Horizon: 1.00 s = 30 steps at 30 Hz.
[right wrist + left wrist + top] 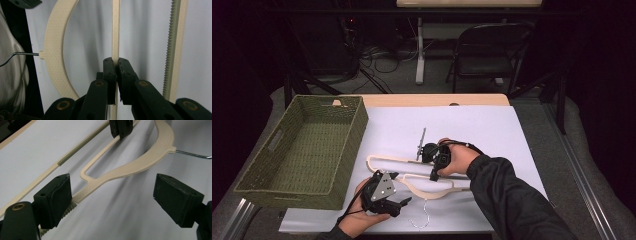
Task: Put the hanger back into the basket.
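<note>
Right gripper view shows the right gripper [116, 62] clamped on the near hanger's [55, 47] bar. Left gripper [111, 195] gapes wide, empty, at its shoulder; best to centre the arm between the pads before closing.

High view overhead, far; gripper views close, sharing hanger [140, 165].

L gripper [113, 200] jaws wide apart, nothing between, cream hanger [140, 165] at 12 o'clock, R gripper [121, 128] clamped on its bar, white cloth [120, 215] beneath
</note>
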{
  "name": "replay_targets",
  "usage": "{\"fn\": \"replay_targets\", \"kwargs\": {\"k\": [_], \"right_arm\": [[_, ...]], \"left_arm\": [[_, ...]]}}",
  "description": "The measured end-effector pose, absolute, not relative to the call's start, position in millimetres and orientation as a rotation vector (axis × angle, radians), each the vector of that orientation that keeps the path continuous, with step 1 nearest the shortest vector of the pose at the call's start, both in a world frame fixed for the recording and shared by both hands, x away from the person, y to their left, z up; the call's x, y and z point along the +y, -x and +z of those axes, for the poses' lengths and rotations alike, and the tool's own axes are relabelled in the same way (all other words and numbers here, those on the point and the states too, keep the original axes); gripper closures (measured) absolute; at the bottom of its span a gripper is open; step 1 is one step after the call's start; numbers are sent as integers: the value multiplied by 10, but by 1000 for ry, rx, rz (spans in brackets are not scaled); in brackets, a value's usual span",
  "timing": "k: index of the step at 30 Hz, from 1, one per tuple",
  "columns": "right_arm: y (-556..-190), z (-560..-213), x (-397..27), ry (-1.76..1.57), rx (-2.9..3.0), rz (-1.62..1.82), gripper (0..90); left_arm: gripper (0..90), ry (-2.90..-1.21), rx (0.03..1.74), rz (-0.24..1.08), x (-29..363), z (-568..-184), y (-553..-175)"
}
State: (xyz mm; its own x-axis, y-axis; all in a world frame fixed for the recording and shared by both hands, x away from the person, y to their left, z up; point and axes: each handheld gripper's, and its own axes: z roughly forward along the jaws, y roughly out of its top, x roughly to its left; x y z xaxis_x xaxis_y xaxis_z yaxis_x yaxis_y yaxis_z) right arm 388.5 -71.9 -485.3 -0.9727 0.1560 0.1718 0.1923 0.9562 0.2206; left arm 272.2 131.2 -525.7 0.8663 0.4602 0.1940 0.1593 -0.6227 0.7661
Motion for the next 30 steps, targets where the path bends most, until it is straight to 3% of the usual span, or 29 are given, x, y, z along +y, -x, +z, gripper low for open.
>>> {"fn": "replay_targets", "kwargs": {"k": [9,18,30], "right_arm": [[-3892,-4876,-669,266,-2935,-355,855],[-3892,-4915,-595,250,-2937,-368,855],[-3853,-4990,-508,208,-2958,-332,852]], "left_arm": [[173,-2245,368,562,1225,-5317,-2718],[380,-2263,290,539,1197,-5363,-2709],[536,-2288,281,434,1194,-5406,-2742]]}}
